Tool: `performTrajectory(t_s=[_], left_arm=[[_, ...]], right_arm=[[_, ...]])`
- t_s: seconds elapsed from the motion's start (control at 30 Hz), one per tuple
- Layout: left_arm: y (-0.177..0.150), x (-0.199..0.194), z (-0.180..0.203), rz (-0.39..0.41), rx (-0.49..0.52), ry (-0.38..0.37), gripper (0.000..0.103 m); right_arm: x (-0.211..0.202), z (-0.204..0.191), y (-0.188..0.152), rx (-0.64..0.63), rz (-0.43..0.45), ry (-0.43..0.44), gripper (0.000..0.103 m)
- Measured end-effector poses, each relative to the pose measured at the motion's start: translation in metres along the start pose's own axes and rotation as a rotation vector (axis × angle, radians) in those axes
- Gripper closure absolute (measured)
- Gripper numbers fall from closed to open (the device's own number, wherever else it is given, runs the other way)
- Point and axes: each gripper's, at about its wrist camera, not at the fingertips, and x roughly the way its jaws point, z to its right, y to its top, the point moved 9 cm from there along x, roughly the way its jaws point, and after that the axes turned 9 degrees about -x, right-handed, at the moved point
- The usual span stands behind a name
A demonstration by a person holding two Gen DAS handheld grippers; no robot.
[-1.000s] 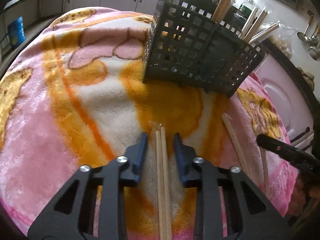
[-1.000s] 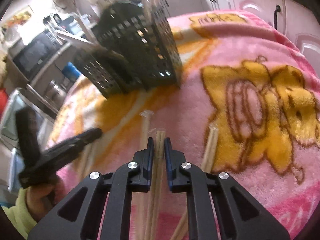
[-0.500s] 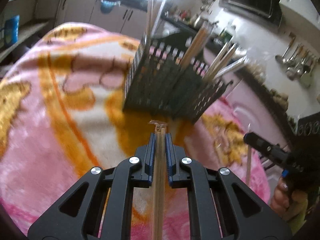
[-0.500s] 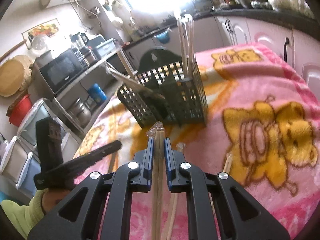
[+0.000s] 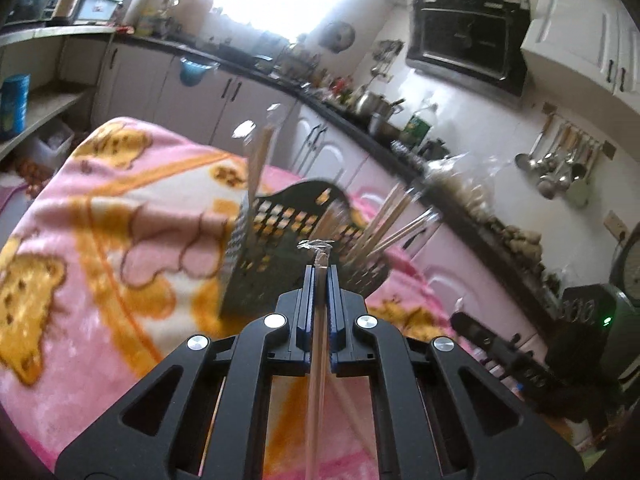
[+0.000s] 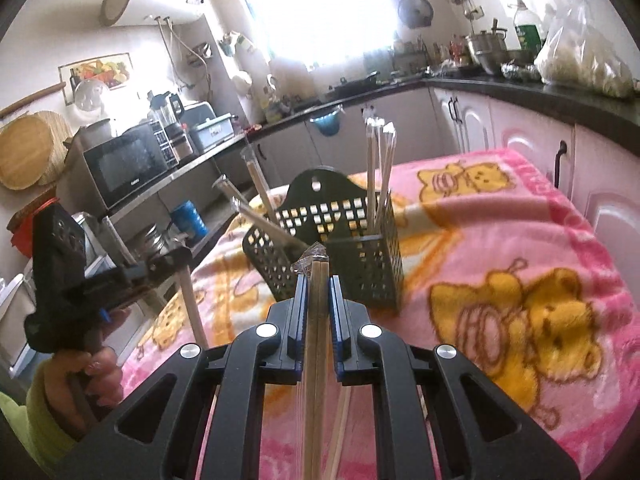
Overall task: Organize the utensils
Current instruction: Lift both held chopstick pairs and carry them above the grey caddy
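Ahead of both grippers, the black utensil basket [image 6: 332,248] is standing on the pink blanket [image 6: 500,248]. Left gripper [image 5: 319,280] and right gripper [image 6: 318,292] are each clamping wrapped chopsticks [image 6: 316,320], long axes pointing basketward; the right appears nearer.

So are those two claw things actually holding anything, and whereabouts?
Yes. Each gripper, left and right, clamps wrapped chopsticks just below the twisted wrapper tip.

Pink blanket [image 6: 520,240] with yellow cartoon bears fills the right of frame; black perforated utensil basket [image 6: 360,264] at centre; pale wooden chopsticks [image 6: 318,320]; black tongs [image 6: 318,284] with blue pads [image 6: 302,312].
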Motion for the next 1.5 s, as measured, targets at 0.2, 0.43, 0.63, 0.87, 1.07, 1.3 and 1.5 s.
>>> performTrajectory(t_s=[0.2, 0.43, 0.63, 0.87, 1.07, 1.3, 1.5], left_arm=[[0.034, -0.006, 0.040, 0.064, 0.050, -0.069, 0.102], [0.068, -0.001, 0.069, 0.146, 0.103, -0.095, 0.102], [0.092, 0.009, 0.085, 0.207, 0.125, -0.091, 0.102], [0.116, 0.018, 0.097, 0.286, 0.157, -0.067, 0.102], [0.127, 0.028, 0.090, 0.323, 0.152, -0.034, 0.102], [0.144, 0.031, 0.078, 0.388, 0.130, 0.001, 0.102], [0.149, 0.036, 0.076, 0.435, 0.130, 0.026, 0.102]], right_arm=[[-0.010, 0.011, 0.024, -0.004, 0.077, -0.044, 0.092], [-0.013, 0.021, 0.055, -0.021, 0.148, -0.093, 0.092], [-0.011, 0.025, 0.081, -0.057, 0.195, -0.121, 0.092], [-0.008, 0.029, 0.106, -0.079, 0.241, -0.142, 0.093], [-0.004, 0.031, 0.122, -0.090, 0.276, -0.157, 0.092], [0.002, 0.036, 0.143, -0.108, 0.330, -0.177, 0.092], [0.013, 0.037, 0.158, -0.112, 0.368, -0.174, 0.092]])
